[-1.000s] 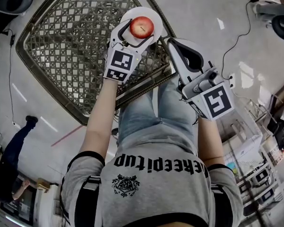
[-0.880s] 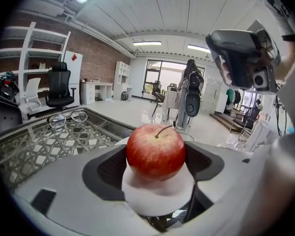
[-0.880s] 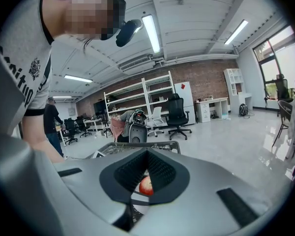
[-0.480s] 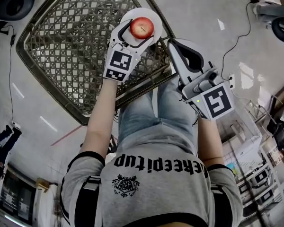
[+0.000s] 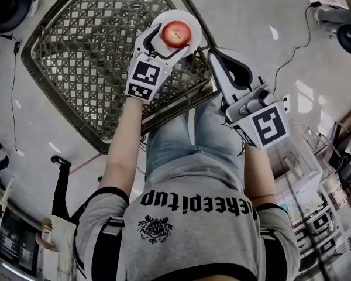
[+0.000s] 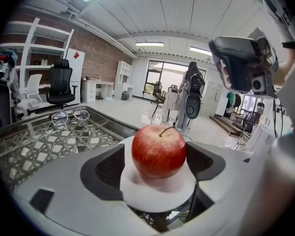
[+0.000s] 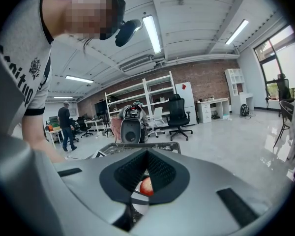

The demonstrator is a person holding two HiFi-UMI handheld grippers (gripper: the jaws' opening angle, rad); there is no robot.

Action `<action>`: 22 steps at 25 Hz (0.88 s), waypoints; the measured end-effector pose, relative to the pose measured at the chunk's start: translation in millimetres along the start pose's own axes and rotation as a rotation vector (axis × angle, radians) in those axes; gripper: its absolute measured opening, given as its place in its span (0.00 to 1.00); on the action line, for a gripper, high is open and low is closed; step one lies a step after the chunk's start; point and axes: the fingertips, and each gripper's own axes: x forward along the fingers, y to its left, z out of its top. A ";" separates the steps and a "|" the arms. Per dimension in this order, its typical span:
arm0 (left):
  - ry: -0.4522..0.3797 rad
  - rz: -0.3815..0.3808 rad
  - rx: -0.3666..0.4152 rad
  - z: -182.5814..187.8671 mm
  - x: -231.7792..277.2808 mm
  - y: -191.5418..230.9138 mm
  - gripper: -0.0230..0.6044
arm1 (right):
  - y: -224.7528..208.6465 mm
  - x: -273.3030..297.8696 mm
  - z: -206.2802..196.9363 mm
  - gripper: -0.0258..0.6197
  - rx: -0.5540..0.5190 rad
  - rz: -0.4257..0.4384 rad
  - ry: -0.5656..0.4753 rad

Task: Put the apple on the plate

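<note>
A red apple (image 5: pixel 175 34) rests on a small white plate (image 5: pixel 185 16) at the near edge of a woven glass-topped table (image 5: pixel 88 57). My left gripper (image 5: pixel 172 38) reaches over the plate with one jaw on each side of the apple. In the left gripper view the apple (image 6: pixel 159 151) stands upright on the plate (image 6: pixel 157 194); a strip of plate shows between the left pad and the fruit, so the left gripper (image 6: pixel 156 149) is open. My right gripper (image 5: pixel 214 52) hovers beside the table edge, shut and empty. Through a gap under its closed pads (image 7: pixel 147 154) the apple (image 7: pixel 145 186) shows.
A pair of glasses (image 6: pixel 71 116) lies on the table top (image 6: pixel 39 144). A cable (image 5: pixel 293 48) runs over the grey floor on the right. Office chairs (image 6: pixel 59 85), white shelves and a standing person (image 7: pixel 65 122) are farther off in the room.
Both grippers and the apple hold their places. Only people at the lower left of the head view have moved.
</note>
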 end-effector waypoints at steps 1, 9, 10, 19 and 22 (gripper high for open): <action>-0.005 0.002 -0.003 1.4 -1.7 0.2 0.70 | 0.6 -0.3 0.2 0.03 0.000 0.003 -0.001; -0.020 0.002 -0.001 5.8 -18.1 -6.0 0.69 | 7.7 -0.8 4.3 0.03 -0.002 0.032 -0.014; -0.026 0.006 -0.002 8.3 -21.3 -7.7 0.68 | 9.2 -1.2 5.6 0.03 -0.003 0.038 -0.017; -0.119 0.110 0.031 57.2 -58.0 -21.6 0.35 | 18.6 -14.2 28.8 0.03 -0.020 0.095 -0.050; -0.146 0.158 0.031 74.5 -71.1 -24.4 0.25 | 21.2 -19.4 38.3 0.03 -0.027 0.125 -0.065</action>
